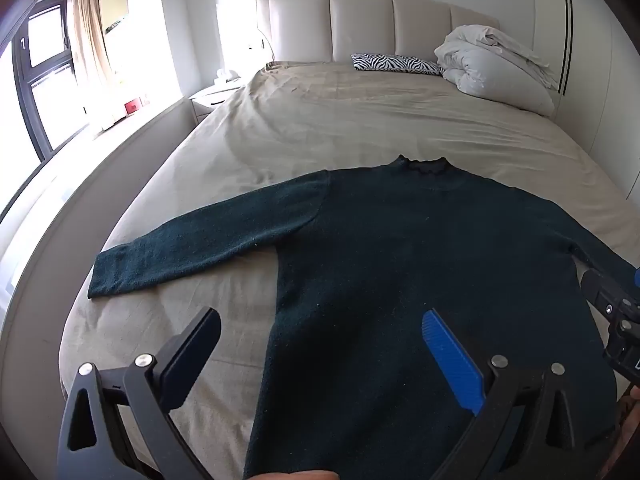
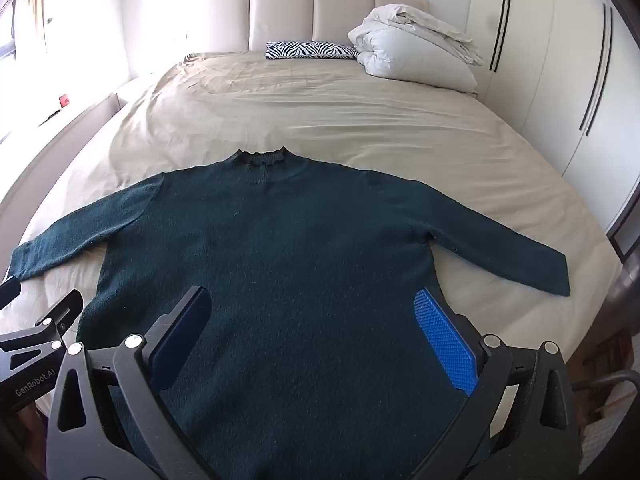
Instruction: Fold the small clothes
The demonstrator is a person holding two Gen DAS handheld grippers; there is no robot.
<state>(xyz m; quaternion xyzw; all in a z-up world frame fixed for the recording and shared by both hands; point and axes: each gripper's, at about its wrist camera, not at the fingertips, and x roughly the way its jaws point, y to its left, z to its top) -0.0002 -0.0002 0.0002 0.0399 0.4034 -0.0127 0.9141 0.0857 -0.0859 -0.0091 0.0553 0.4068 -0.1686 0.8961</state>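
a dark green sweater (image 2: 280,248) lies flat on the bed (image 2: 320,112), filling the middle and lower part of both frames. its collar (image 2: 262,158) points toward the headboard (image 2: 312,8) at the top, and both sleeves are spread out to the sides. in the left wrist view the left sleeve (image 1: 192,248) runs toward the lower left of the frame, its cuff resting on the beige sheet. in the right wrist view the right sleeve (image 2: 500,240) reaches toward the right edge.

the left gripper (image 1: 320,356) hangs over the sweater's lower left side, its jaws spread wide with nothing pinched; the dark finger (image 1: 192,356) is over the sheet and the blue pad (image 1: 452,360) over the knit. the right gripper (image 2: 312,336) hangs over the sweater's lower middle, also spread wide and pinching nothing, both of its fingers above the fabric. whether either one touches the cloth, i cannot tell.

each gripper shows at the edge of the other's view. a zebra pillow (image 2: 312,50) and a white duvet (image 2: 416,52) sit at the top of the frame by the headboard, well apart from the sweater. wardrobe doors (image 2: 560,60) fill the upper right.
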